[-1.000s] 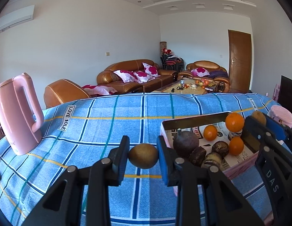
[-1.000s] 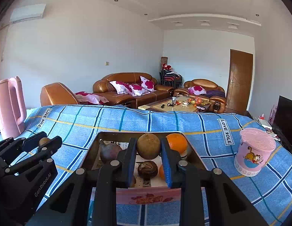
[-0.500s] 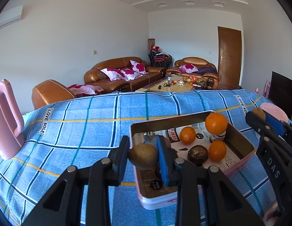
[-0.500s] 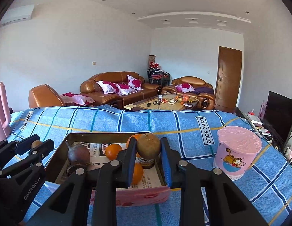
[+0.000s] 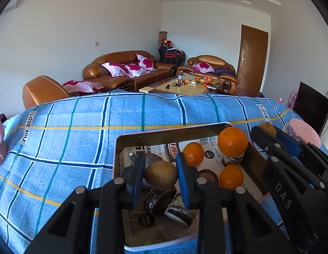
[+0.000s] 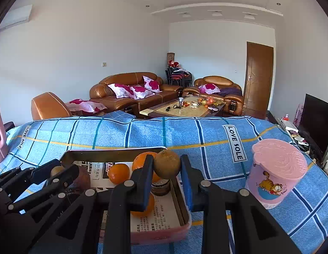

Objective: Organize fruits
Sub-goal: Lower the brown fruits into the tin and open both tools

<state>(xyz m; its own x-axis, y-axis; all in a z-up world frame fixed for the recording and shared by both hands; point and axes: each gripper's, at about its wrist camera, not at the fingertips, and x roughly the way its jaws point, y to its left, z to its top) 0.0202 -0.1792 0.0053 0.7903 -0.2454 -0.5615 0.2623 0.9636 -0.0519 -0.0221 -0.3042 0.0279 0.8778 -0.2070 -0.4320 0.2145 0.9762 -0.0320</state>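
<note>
Three round orange citrus fruits (image 5: 232,141) sit in one rectangular metal tin lined with newspaper (image 5: 170,130). Two brownish-green round fruits (image 5: 161,174) are held aloft. One pink lidded plastic cup with a cartoon cat (image 6: 276,175) stands nearby.

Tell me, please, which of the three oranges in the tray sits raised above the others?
The far-right orange, perched on a small jar; the other two oranges lie on the tray's paper lining.

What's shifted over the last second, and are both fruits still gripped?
Both hands carried their loads sideways: the left gripper moved from over the blue cloth to above the tray; the right gripper drifted to the tray's right edge. Both stay clamped on their brown fruits. Oranges and pink cup unmoved.
</note>
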